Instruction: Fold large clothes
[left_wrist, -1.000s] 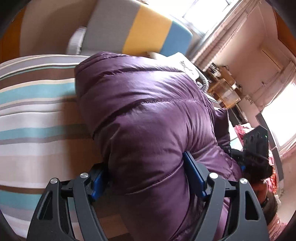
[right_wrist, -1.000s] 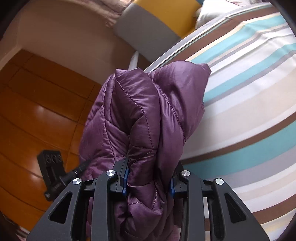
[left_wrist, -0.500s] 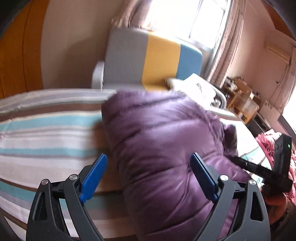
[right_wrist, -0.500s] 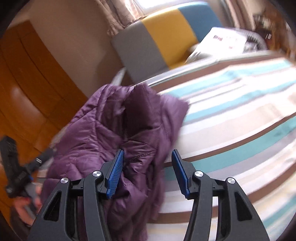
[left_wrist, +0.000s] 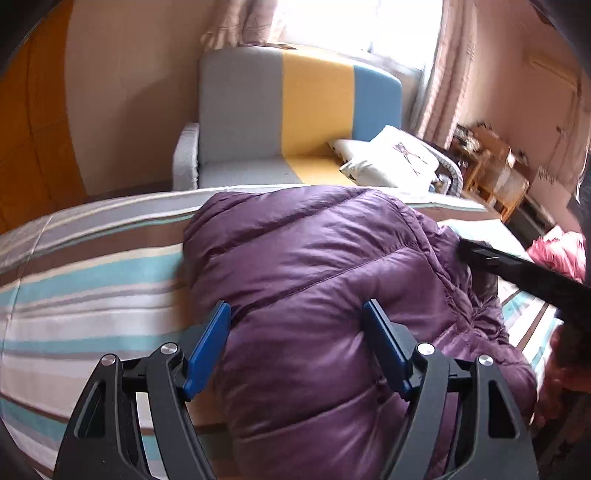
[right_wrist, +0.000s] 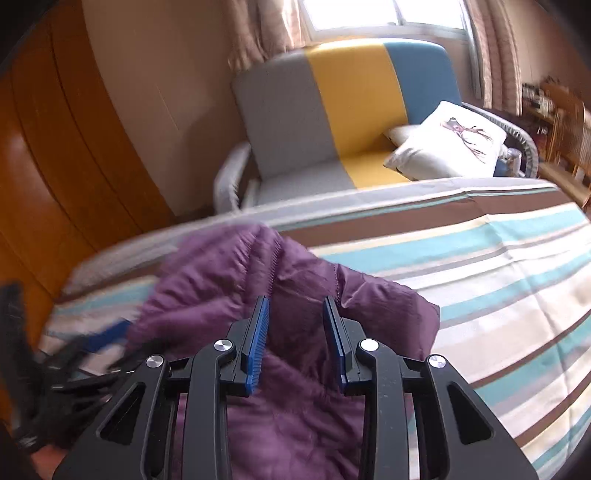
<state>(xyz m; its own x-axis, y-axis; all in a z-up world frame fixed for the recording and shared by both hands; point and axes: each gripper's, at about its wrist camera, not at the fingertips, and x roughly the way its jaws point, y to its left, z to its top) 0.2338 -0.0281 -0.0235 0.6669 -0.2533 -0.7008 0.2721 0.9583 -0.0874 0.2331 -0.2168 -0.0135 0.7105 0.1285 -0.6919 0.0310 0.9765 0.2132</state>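
While the quilted purple down jacket (left_wrist: 317, 295) lies bunched on the bed's striped sheet of teal, brown, grey and white bands (left_wrist: 88, 295), the left gripper (left_wrist: 297, 343) is seen above it with its blue-padded jaws spread wide and nothing held between them. The jacket's puffy bulk fills the space between and beyond the two pads. In the right wrist view, the right gripper (right_wrist: 295, 336) is likewise parted, its jaws separated by a narrower gap over a crumpled fold of the jacket (right_wrist: 295, 369), and no fabric is pinched. The jacket is placed near the bed's edge, on the side of the orange wooden floor (right_wrist: 44, 155). Beyond the bed, a grey, yellow and blue armchair (left_wrist: 295, 110) is seen, with a white printed cushion (right_wrist: 447, 147) on its seat.
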